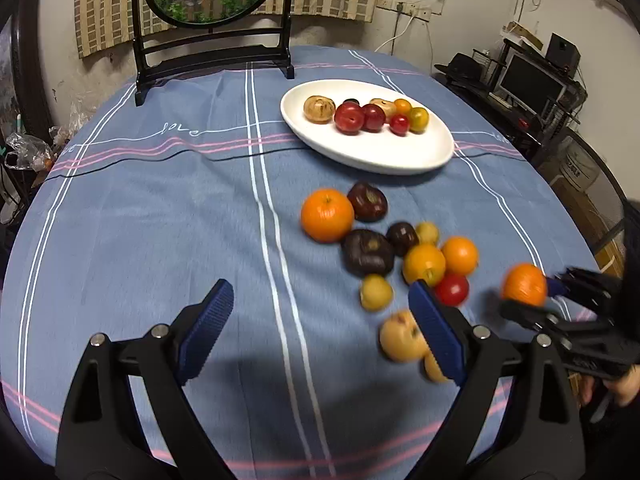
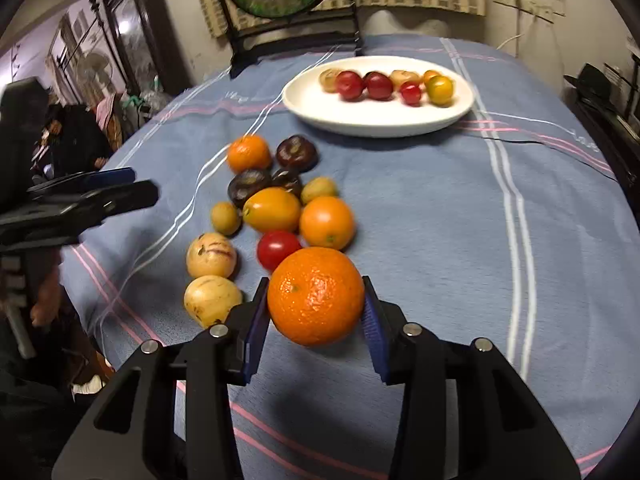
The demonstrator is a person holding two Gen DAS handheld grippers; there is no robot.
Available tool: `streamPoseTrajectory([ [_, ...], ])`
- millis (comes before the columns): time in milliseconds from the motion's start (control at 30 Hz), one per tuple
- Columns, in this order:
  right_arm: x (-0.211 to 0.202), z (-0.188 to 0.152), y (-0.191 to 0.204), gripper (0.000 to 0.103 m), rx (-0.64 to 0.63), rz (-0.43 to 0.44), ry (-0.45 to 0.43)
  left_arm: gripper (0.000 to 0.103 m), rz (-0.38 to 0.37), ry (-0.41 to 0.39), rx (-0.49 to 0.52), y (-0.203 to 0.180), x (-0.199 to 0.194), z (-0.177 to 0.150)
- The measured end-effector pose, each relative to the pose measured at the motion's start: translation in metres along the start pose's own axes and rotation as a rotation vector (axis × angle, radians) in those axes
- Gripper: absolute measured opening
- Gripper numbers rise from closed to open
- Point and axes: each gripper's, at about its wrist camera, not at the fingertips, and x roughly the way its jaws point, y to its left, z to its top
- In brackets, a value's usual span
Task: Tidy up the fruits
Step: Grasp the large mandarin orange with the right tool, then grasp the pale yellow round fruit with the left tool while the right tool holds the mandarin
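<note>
While clamped by both blue pads, the mandarin (image 2: 315,295) sits in the right gripper (image 2: 316,312), just in front of the loose fruit pile (image 2: 276,208) on the blue striped tablecloth (image 2: 440,216); spread wide and holding nothing, left gripper (image 1: 320,332) over the cloth near a pale yellow fruit (image 1: 400,336); beyond the pile, white oval plate (image 2: 320,114) carrying a row of small red, tan and yellow fruits
</note>
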Motion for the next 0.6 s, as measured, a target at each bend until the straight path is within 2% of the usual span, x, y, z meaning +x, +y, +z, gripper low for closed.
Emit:
streamPoseTrajectory([
  [100,-0.007,-0.003,-0.006,0.044,0.011,-0.003,-0.004,0.091,-0.032,0.03,0.011,-0.003,0.004,0.003],
  [267,-0.015,-0.008,-0.019,0.044,0.05,0.006,-0.015,0.09,-0.095,0.102,0.114,-0.027,0.001,-0.023],
  [467,-0.013,-0.009,-0.025,0.044,0.07,0.018,-0.015,0.09,-0.223,0.145,0.157,-0.063,-0.005,-0.044],
  [533,-0.013,-0.01,-0.027,0.044,0.076,0.024,-0.014,0.087,-0.218,0.16,0.189,-0.074,0.0,-0.048],
  [600,-0.015,-0.012,-0.028,0.044,0.081,0.028,-0.022,0.073,-0.217,0.188,0.192,-0.079,0.008,-0.051],
])
